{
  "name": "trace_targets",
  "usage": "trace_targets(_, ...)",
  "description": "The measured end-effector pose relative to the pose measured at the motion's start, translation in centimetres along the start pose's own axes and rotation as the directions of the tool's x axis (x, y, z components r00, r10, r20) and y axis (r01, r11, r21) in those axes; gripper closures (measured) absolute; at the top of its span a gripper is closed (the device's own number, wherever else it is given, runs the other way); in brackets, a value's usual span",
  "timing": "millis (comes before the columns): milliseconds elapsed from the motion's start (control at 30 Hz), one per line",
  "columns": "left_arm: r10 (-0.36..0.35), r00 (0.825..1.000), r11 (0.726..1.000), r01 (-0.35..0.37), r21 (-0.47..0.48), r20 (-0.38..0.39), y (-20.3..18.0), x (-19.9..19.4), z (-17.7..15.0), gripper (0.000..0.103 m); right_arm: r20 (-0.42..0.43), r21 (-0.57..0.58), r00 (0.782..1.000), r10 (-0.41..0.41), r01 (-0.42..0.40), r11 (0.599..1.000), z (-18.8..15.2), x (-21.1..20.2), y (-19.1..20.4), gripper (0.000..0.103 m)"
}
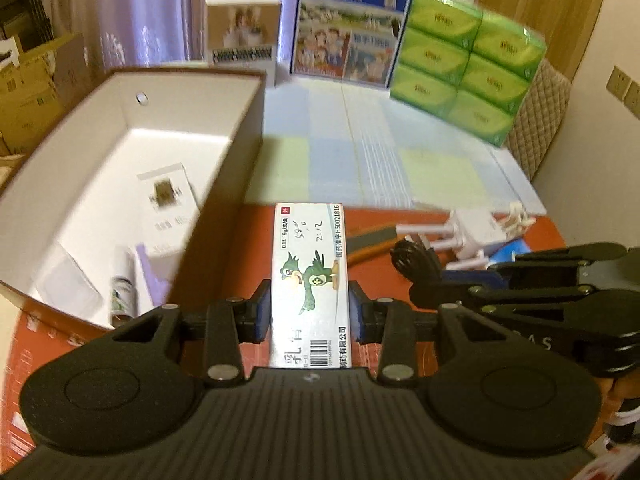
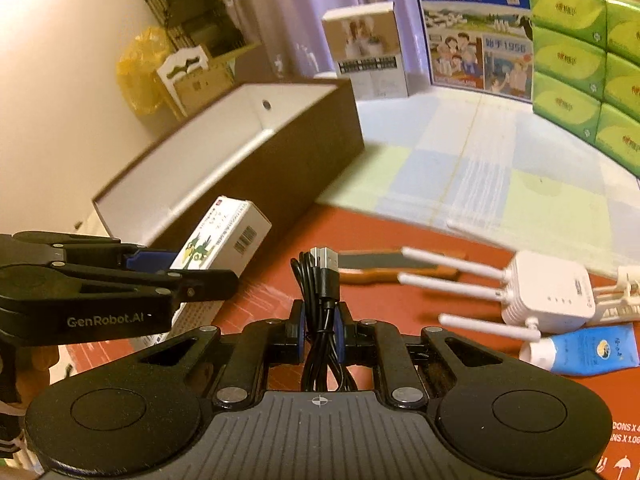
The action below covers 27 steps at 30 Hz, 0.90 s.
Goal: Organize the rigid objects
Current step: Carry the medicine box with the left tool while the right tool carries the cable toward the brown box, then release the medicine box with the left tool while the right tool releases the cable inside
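Note:
My left gripper (image 1: 310, 312) is shut on a white medicine box with a green bird (image 1: 308, 276), held above the red mat just right of the open brown box (image 1: 120, 152). The medicine box also shows in the right wrist view (image 2: 224, 240), clamped by the left gripper (image 2: 192, 276). My right gripper (image 2: 322, 332) is shut on a coiled black USB cable (image 2: 322, 288), held above the mat; it shows at the right of the left wrist view (image 1: 416, 264). The brown box holds a white card, a small bottle and other packs.
On the mat lie an orange-handled knife (image 2: 384, 266), a white router with antennas (image 2: 544, 292), a blue tube (image 2: 580, 350) and a white plastic piece (image 2: 624, 292). At the back stand a milk carton box (image 2: 476, 28), green tissue packs (image 2: 588, 64) and a white box (image 2: 366, 52).

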<state>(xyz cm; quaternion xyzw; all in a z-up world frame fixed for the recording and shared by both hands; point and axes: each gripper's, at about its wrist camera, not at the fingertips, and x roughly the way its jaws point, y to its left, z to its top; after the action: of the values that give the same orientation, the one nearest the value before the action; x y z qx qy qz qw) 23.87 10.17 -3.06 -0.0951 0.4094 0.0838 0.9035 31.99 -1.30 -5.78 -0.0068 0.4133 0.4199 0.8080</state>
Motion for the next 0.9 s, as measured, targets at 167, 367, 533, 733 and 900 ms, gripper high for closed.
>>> trace_targets(167,0.022,0.999,1.0,-0.022,-0.005,0.046,2.2,-2.0,1.8,0.07,0.016,0.011,0.999,0.031,-0.032,0.999,2.3,-0.6,2.5,0.092)
trace_targets(367,0.072,0.992,0.997,-0.072,-0.002,0.102,6.2,-4.0,3.8,0.07,0.042,0.035,0.994,0.098,-0.099,0.994,5.3,0.3,5.9,0.093)
trace_targets(533,0.118,0.987,0.993,-0.119,0.003,0.107,10.0,-4.1,5.5,0.07,0.043,0.057,0.989,0.138,-0.14,0.988,7.7,2.7,8.8,0.093)
trace_targets(733,0.134,0.988,0.991,-0.136,0.019,0.077,14.7,-2.4,7.3,0.07,0.037,0.069,0.992,0.122,-0.124,0.99,10.2,7.0,11.5,0.093)
trace_targets(900,0.13,0.991,0.991,-0.13,0.031,0.019,17.7,0.5,8.1,0.07,-0.011,0.083,0.998,0.068,-0.067,0.994,11.3,11.7,12.3,0.092)
